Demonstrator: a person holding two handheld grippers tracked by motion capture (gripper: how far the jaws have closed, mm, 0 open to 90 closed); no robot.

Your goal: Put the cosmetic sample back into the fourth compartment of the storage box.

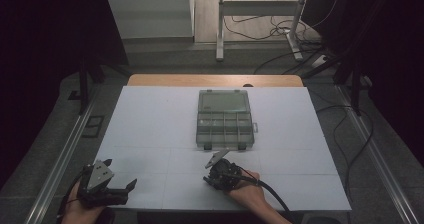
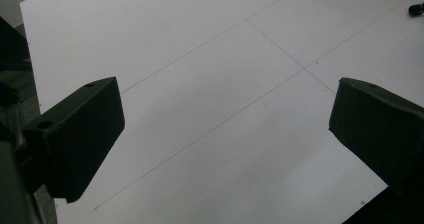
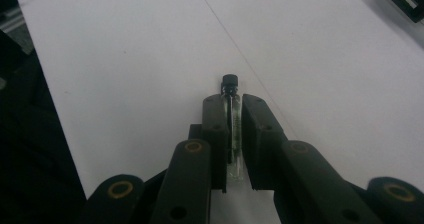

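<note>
My right gripper (image 3: 233,104) is shut on a small clear glass vial (image 3: 234,129) with a black cap. The vial lies lengthwise between the pads, and its cap pokes out past the fingertips just above the white tabletop (image 3: 125,59). In the high view this gripper (image 1: 210,179) sits near the front middle of the table, held by a hand. My left gripper (image 2: 225,109) is open, its two black jaws wide apart over bare white surface with nothing between them. From above it (image 1: 127,191) rests at the front left corner.
A clear plastic compartment box (image 1: 224,119) lies at the centre of the white table (image 1: 150,134), just beyond the right gripper. Table legs and cables (image 1: 280,31) stand on the floor behind. The table's front edge is close to both hands.
</note>
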